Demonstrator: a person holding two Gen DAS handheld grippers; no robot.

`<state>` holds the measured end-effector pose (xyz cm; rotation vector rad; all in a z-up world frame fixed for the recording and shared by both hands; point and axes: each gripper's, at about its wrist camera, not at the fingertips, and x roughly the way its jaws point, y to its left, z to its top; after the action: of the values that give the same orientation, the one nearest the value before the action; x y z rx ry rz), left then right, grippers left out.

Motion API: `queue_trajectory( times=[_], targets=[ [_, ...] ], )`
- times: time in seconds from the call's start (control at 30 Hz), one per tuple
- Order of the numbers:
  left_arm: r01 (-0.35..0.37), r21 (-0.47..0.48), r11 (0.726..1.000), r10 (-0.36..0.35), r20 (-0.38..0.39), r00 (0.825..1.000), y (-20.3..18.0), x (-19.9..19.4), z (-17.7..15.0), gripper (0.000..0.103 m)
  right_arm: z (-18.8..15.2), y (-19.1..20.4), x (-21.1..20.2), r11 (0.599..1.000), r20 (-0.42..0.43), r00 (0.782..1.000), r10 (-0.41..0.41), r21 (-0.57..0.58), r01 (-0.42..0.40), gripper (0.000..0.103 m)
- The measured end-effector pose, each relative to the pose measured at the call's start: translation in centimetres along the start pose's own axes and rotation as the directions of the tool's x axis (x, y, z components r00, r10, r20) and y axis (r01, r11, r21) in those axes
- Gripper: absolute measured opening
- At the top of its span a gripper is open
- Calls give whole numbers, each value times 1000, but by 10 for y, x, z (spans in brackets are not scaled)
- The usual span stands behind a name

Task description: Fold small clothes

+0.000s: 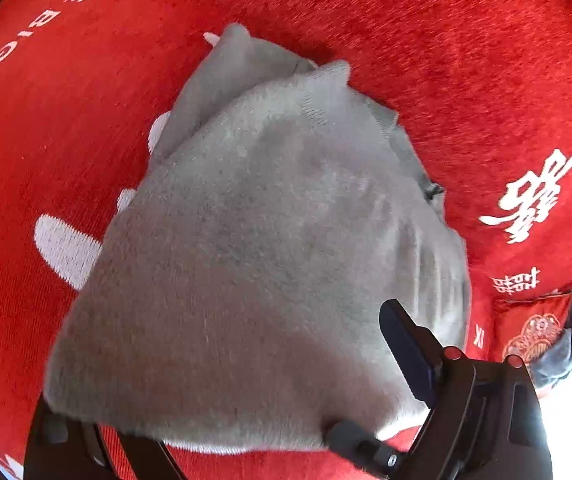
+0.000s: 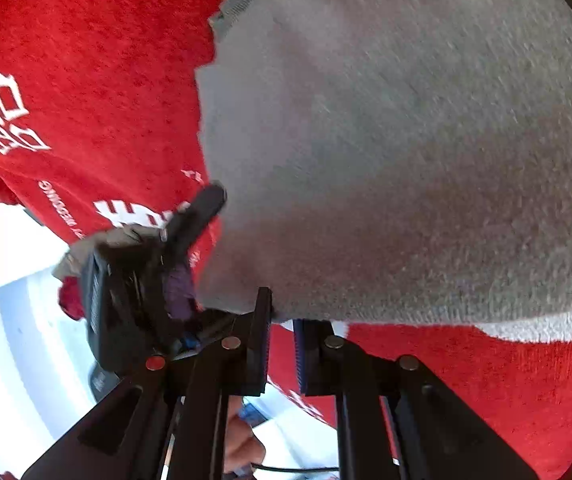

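A small grey fleecy garment [image 1: 266, 232] lies on a red bedspread [image 1: 425, 40], partly folded with layers stacked. My left gripper [image 1: 226, 380] is open wide over its near edge; the right finger [image 1: 405, 352] rests on the cloth and the left finger is mostly hidden under it. In the right wrist view the same grey garment [image 2: 405, 140] fills the upper right. My right gripper [image 2: 282, 316] has its jaws nearly closed on the garment's lower edge, which sits between the fingertips. The left gripper [image 2: 202, 216] shows beside the cloth's left edge.
The red bedspread carries white lettering and characters [image 1: 533, 200]. A red embroidered cushion [image 1: 537, 332] lies at the right edge of the bed. The bed's edge and a bright white floor [image 2: 18, 320] show at lower left in the right wrist view.
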<state>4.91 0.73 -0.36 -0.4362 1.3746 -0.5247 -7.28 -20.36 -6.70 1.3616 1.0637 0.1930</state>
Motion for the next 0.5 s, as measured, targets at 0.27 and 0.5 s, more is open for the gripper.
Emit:
queue_trajectory(
  times=[0.27, 0.5],
  targets=[
    [68, -38, 997, -68, 5, 998, 7, 1, 5, 102, -5, -3, 10, 998, -44, 998, -42, -45, 40, 11],
    [-94, -13, 996, 94, 38, 995, -7, -3, 12, 70, -10, 12, 13, 989, -70, 993, -94, -121, 85, 11]
  ],
)
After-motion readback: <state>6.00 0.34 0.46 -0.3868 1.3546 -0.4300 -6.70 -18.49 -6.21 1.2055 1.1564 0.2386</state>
